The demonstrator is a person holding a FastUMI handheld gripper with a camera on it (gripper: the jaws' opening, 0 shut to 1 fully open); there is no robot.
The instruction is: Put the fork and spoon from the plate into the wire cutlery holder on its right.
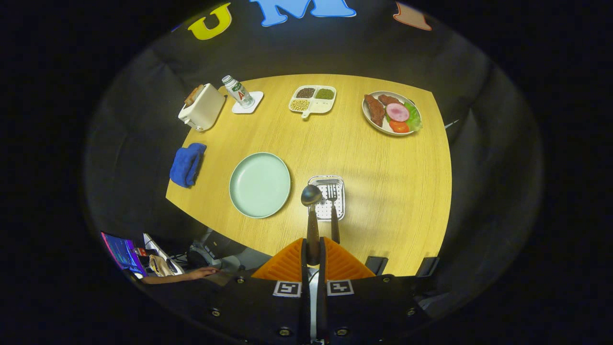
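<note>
My gripper (313,254) is shut on the dark handle of the spoon (311,196), high above the table and looking down. The spoon's bowl hangs over the near left edge of the wire cutlery holder (327,181). The fork (334,215) stands in the holder, tines down on its perforated base and handle leaning up toward me, just right of the spoon. The pale green plate (260,184) lies left of the holder with nothing on it.
On the wooden table (392,191): a blue cloth (187,164) and a white toaster (202,107) at the left, a bottle (238,91) on a coaster, a divided dish of beans (312,99), a plate of food (391,113) at the far right. A person's hand (201,273) rests below the near table edge.
</note>
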